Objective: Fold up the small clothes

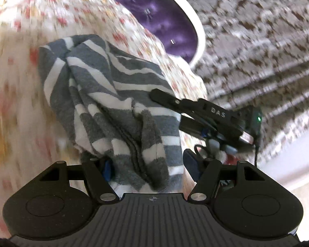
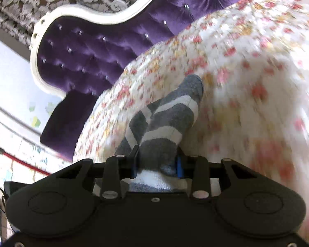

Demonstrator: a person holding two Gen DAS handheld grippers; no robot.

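A grey and white striped sock [image 1: 117, 86] hangs bunched over the floral bedspread [image 1: 20, 82] in the left wrist view. My left gripper [image 1: 149, 166] is shut on its lower folds, which fill the gap between the blue-padded fingers [image 1: 107, 169]. From the right, my right gripper [image 1: 166, 107] reaches in, its black fingertip against the same striped cloth. In the right wrist view the right gripper [image 2: 157, 163] is shut on a striped sock [image 2: 171, 113], whose grey toe points away over the bedspread [image 2: 247, 72]. I cannot tell whether this is one sock or a pair.
A purple tufted headboard [image 2: 88, 51] with a white carved frame [image 2: 34, 47] stands at the bed's end, also in the left wrist view as the headboard [image 1: 158, 20]. Patterned brown and white wallpaper [image 1: 257, 41] is behind it. A red cable [image 2: 20, 160] runs at the lower left.
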